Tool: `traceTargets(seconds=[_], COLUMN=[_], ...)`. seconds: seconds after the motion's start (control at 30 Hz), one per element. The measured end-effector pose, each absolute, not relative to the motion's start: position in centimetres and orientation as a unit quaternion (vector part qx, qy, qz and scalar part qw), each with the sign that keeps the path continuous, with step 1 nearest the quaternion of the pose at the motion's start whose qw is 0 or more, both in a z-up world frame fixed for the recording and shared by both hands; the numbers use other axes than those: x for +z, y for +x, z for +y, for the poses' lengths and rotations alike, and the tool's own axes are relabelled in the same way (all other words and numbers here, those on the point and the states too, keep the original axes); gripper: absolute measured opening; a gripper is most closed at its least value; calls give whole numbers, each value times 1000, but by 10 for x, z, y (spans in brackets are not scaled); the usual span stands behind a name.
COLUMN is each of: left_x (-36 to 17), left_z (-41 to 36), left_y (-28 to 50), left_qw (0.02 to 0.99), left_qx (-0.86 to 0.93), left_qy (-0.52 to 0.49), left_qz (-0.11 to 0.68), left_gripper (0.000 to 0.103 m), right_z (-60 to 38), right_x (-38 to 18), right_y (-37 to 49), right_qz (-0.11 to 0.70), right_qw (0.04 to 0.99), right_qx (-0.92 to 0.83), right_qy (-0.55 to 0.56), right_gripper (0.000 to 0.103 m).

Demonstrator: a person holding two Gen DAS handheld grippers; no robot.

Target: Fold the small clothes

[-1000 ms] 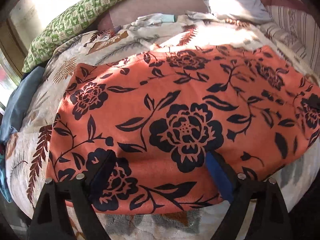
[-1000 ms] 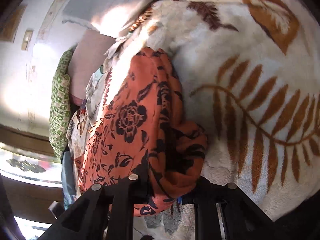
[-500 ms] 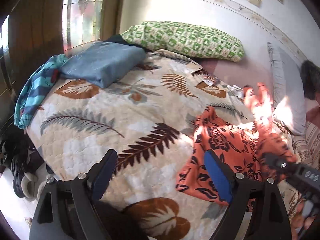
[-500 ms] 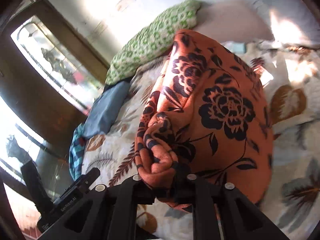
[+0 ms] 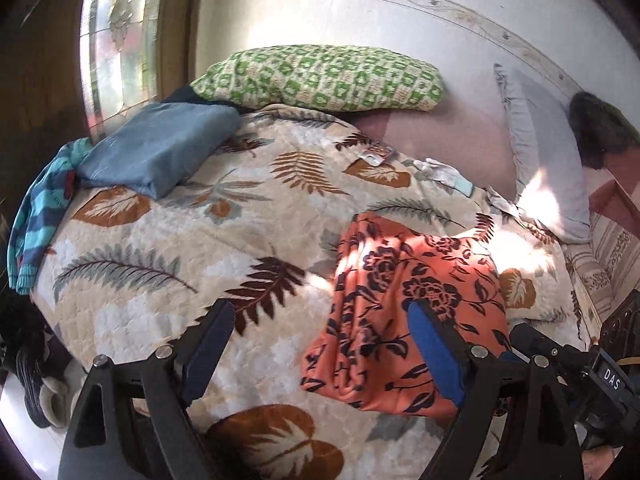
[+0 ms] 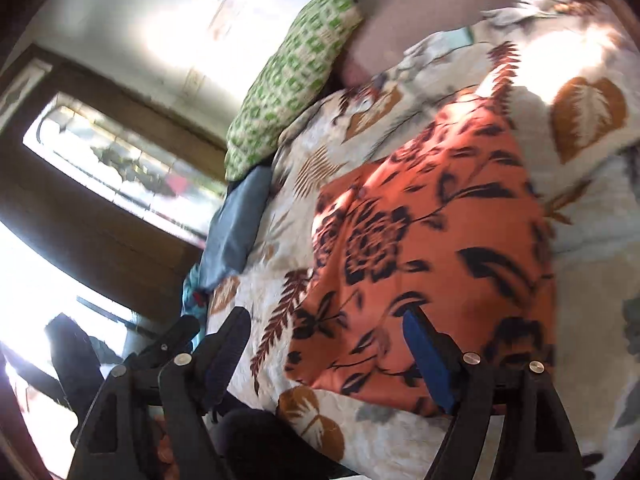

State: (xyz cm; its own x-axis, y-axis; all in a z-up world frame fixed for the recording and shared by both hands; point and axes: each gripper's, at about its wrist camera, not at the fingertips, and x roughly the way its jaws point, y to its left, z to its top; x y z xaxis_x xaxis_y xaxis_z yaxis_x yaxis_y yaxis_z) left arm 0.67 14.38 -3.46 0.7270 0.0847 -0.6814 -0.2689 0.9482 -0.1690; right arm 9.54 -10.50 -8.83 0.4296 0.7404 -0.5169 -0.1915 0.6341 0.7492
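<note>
An orange garment with black flowers (image 5: 400, 300) lies folded in a rough rectangle on the leaf-print blanket (image 5: 160, 260). My left gripper (image 5: 320, 340) hovers open above the blanket with nothing between its blue pads; its right finger (image 5: 432, 344) overlaps the garment's near edge in the picture. In the right wrist view the same garment (image 6: 432, 240) lies flat ahead. My right gripper (image 6: 326, 344) has its jaws opening wide, with no cloth pinched between them. The right gripper's black body (image 5: 600, 376) shows at the left view's lower right.
A green patterned pillow (image 5: 320, 76) and a grey pillow (image 5: 540, 160) lie at the bed's head. A folded blue cloth (image 5: 160, 148) and a striped teal knit (image 5: 36, 216) sit at the far left. Shoes (image 5: 36, 380) lie on the floor past the bed's left edge.
My right gripper was shut on the bunched orange garment, carried it over and let go; it now lies folded. The left gripper, open throughout, pulled back and swung left.
</note>
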Motion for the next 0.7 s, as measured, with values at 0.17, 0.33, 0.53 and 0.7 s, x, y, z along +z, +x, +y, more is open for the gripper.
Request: traceTargets(seconds=[0.17, 0.33, 0.53, 0.7], left_x=[-65, -138, -137, -139], left_z=[94, 100, 103, 104], left_y=[53, 78, 74, 80], left_qw=[915, 870, 870, 867], left_qx=[54, 125, 124, 121], left_qy=[-50, 14, 11, 1], left_qz=[396, 477, 477, 483], left_gripper=[89, 92, 93, 94], right_z=[-168, -203, -159, -113], right_x=[-114, -104, -77, -142], right_y=[95, 103, 161, 217], right_qz=[449, 446, 445, 575], right_qw=[771, 766, 744, 685], right_qx=[246, 254, 335, 301], right_qy=[379, 388, 370, 331], right_gripper=[81, 81, 82, 84])
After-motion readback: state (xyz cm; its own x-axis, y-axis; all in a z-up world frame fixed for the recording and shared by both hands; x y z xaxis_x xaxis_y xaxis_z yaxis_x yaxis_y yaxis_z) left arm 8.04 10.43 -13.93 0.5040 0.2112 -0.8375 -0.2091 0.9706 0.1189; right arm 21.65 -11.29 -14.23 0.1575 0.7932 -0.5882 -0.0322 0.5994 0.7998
